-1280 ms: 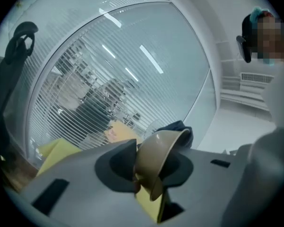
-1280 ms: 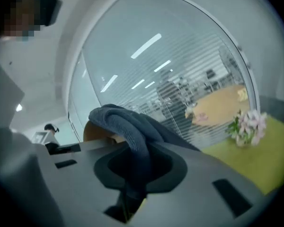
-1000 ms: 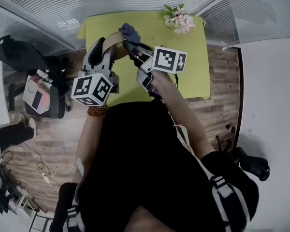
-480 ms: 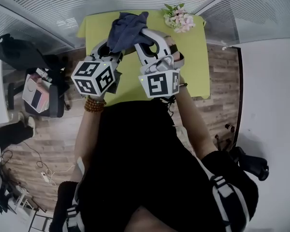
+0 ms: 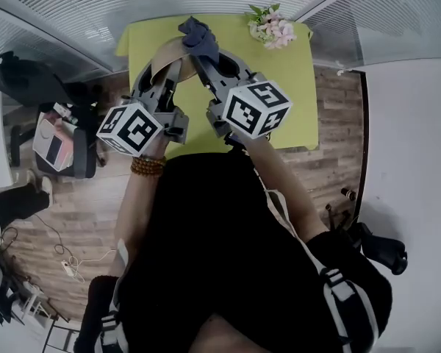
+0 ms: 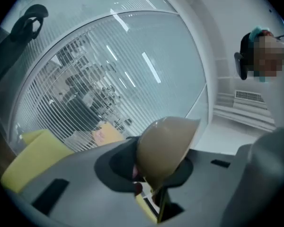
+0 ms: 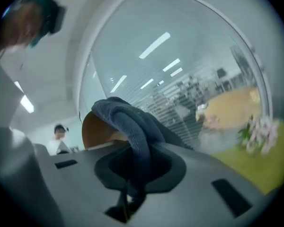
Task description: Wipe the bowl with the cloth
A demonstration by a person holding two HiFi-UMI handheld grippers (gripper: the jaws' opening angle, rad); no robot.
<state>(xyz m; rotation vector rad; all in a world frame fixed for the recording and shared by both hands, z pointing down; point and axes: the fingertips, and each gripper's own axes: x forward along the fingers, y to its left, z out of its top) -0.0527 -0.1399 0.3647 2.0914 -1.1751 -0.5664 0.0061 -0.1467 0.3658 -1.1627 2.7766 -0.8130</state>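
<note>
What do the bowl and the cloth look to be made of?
Bowl: smooth tan surface, semi-gloss, with a soft highlight along its upper curve; probably plastic or glazed ceramic, the look leaves it open. Cloth: dark blue-grey fabric, matte, with a fine ribbed texture and soft folds; likely cotton or microfibre.

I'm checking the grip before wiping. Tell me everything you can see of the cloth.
The cloth is dark blue-grey and soft, with a ribbed weave. It is bunched into a thick fold, pinched between the shut jaws of the right gripper, rising from them and drooping over. It is held in the air over the green table, beside the tan bowl's rim; whether it touches the bowl cannot be told.
</note>
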